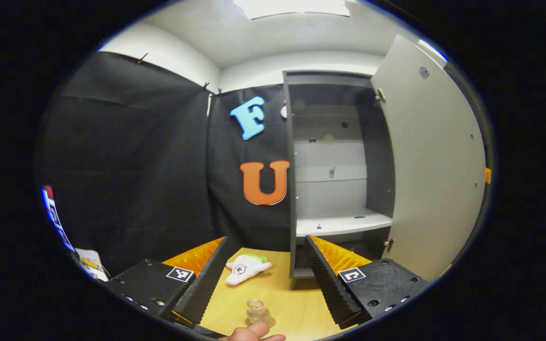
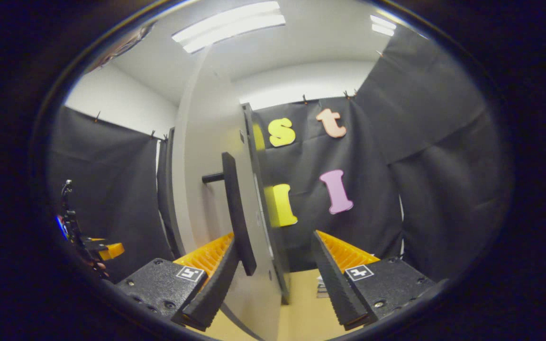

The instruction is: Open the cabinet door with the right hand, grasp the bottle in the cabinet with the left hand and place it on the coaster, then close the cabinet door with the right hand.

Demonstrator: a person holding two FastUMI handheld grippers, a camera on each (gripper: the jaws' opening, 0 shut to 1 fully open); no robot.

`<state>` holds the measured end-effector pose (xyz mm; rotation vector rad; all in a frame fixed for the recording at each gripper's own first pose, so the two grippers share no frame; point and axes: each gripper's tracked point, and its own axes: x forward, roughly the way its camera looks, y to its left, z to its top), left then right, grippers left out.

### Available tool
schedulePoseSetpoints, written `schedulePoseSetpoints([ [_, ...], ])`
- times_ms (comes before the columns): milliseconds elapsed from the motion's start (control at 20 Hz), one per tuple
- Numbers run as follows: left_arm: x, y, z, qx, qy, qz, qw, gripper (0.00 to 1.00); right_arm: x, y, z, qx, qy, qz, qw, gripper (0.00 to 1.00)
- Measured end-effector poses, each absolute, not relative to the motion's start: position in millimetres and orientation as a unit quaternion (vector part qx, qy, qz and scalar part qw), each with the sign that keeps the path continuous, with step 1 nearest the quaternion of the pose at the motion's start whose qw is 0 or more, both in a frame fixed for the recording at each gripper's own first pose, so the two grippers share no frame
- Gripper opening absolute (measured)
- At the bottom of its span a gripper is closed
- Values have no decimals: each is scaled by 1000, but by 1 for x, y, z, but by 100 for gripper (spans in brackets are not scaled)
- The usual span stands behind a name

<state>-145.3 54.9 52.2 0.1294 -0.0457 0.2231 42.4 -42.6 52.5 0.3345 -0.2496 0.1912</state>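
Cabinet door [image 1: 432,161] is standing wide open, bottle already out on the table [image 1: 296,303].

The left gripper [image 1: 263,279] is gaping, released, above the clear bottle [image 1: 257,312]. The right gripper [image 2: 275,279] is straddling the door's edge, fingers spread, its handle [image 2: 237,213] just beside the left finger.

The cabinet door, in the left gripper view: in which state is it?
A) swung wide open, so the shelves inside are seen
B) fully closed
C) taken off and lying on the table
A: the cabinet door stands swung out to the right on its hinges, and the shelves inside the cabinet are in plain sight.
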Motion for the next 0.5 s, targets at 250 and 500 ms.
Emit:
schedulePoseSetpoints([
  [250, -158, -29, 81, 105, -57, 16, 993, 96, 42, -43, 56, 178, -115, 89, 973, 97],
  [500, -152, -74, 62, 81, -28, -25, 996, 96, 38, -42, 54, 176, -65, 66, 980, 97],
])
